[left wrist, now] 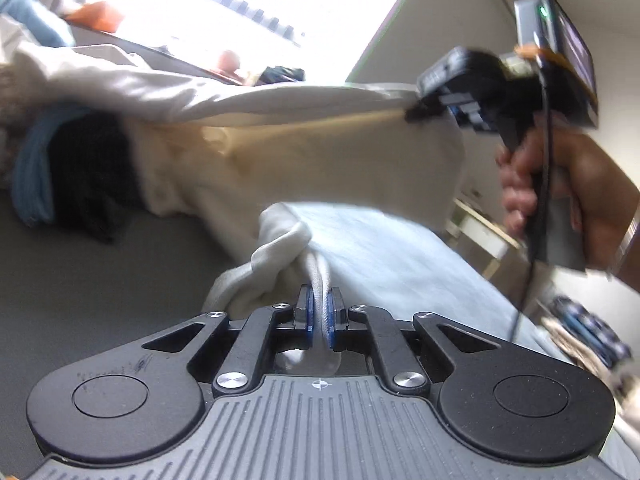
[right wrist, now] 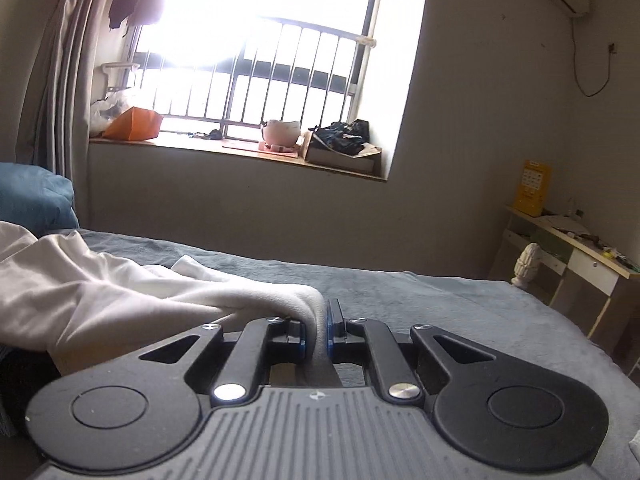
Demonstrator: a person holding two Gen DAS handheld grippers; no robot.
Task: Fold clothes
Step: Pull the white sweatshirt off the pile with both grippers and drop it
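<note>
White cloth is pinched in both grippers. The left gripper (left wrist: pixel 319 312) has its jaws clamped on a bunched edge of the white garment (left wrist: pixel 280 152), and the right gripper (right wrist: pixel 316 326) is closed on another edge, held by a hand (left wrist: pixel 568 196). The garment hangs stretched between them over the grey bed (right wrist: pixel 400 292). A dark pile (left wrist: pixel 92 176) sits behind, clothes probably, too blurry to say.
</note>
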